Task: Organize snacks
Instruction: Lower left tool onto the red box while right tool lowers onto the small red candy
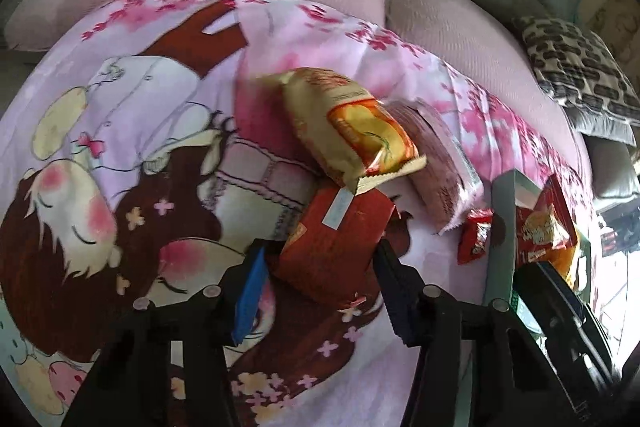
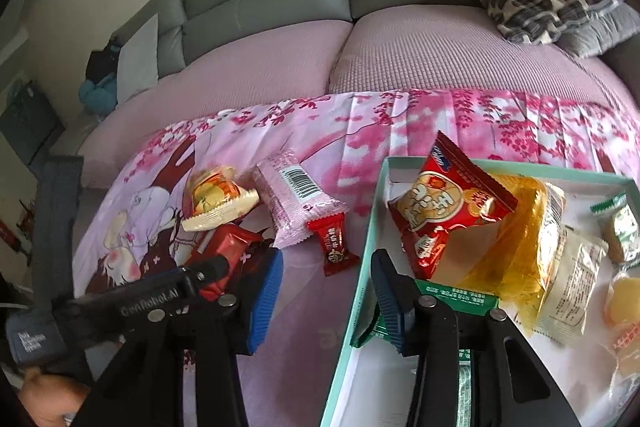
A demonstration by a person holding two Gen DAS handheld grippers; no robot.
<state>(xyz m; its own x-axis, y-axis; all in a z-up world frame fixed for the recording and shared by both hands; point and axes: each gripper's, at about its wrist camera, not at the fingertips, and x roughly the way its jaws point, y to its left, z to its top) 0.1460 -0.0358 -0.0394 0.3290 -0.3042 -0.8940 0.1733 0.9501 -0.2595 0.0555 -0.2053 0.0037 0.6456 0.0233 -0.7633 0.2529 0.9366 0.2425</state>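
Left claw point(image 1: 320, 259): clamped on the flat red foil snack packet point(image 1: 336, 243) beside the mint-green cardboard box point(image 2: 360, 291); packet's near end hidden.
Right claw point(image 2: 326, 295): apart, astride the box's left wall, gripping nothing.
Box: right side cut off.

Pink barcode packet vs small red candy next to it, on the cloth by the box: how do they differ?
Colour: the pink packet is pale pink with a white barcode label; the red candy is deep red with white print.
Size: the pink packet is clearly longer and wider than the red candy.
Position: the red candy lies nearer the box than the pink packet.
Shared: both lie sealed on the cloth, outside the box, in neither gripper.
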